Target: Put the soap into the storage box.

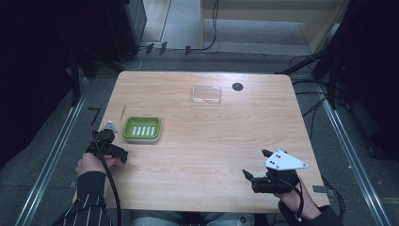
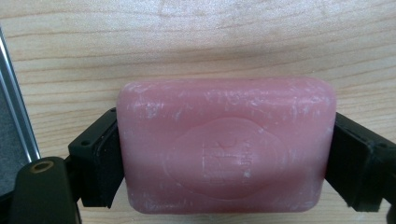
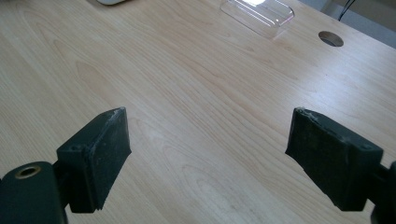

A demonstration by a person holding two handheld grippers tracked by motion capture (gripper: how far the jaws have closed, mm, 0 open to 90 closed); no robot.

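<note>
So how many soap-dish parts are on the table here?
2. A green plastic soap dish with white slots sits near the table's left edge, beside the left hand-held gripper. A clear plastic lid lies at the far middle, beside the round hole.

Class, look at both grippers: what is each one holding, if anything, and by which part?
The left gripper holds a pink bar of soap by its two short ends, one pad on each. The right gripper is open and holds nothing.
</note>
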